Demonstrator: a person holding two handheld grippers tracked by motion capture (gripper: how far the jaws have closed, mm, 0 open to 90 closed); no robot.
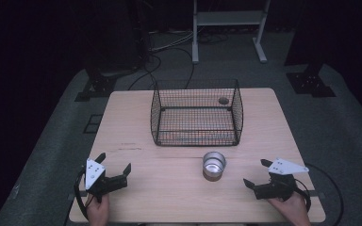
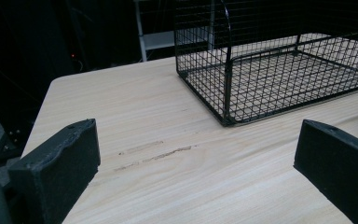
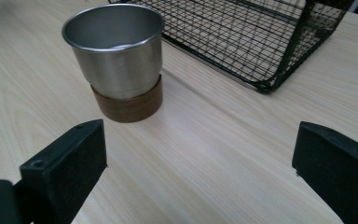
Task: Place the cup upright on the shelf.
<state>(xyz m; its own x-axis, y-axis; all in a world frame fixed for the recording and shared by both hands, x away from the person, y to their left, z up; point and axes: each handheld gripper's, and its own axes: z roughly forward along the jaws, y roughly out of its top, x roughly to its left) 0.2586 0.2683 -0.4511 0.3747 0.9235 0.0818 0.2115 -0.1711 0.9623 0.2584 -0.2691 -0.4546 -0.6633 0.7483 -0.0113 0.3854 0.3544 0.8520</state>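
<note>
A dark room with a grey floor surrounds a pale wooden table point(image 1: 136, 122), and a white metal frame point(image 1: 228, 23) stands beyond its far edge with cables trailing across the floor near it. The left gripper point(image 1: 114, 162) sits over the near left part of the table, held by a hand point(image 1: 98, 211) at the bottom edge, its jaws spread wide with nothing between them; ahead of it and to its right stands a black wire basket point(image 1: 196, 117), well apart from the jaws, and in the left gripper view a faint scuff mark point(image 2: 156, 154) lies on the wood just ahead of the claw. The right gripper point(image 1: 257, 173) rests over the near right part, likewise released and empty, its jaws pointing toward the table's middle. A steel cup point(image 3: 114, 51) on a brown round base stands upright ahead of that claw, toward its left jaw, apart from it and just in front of the basket's near wall.
</note>
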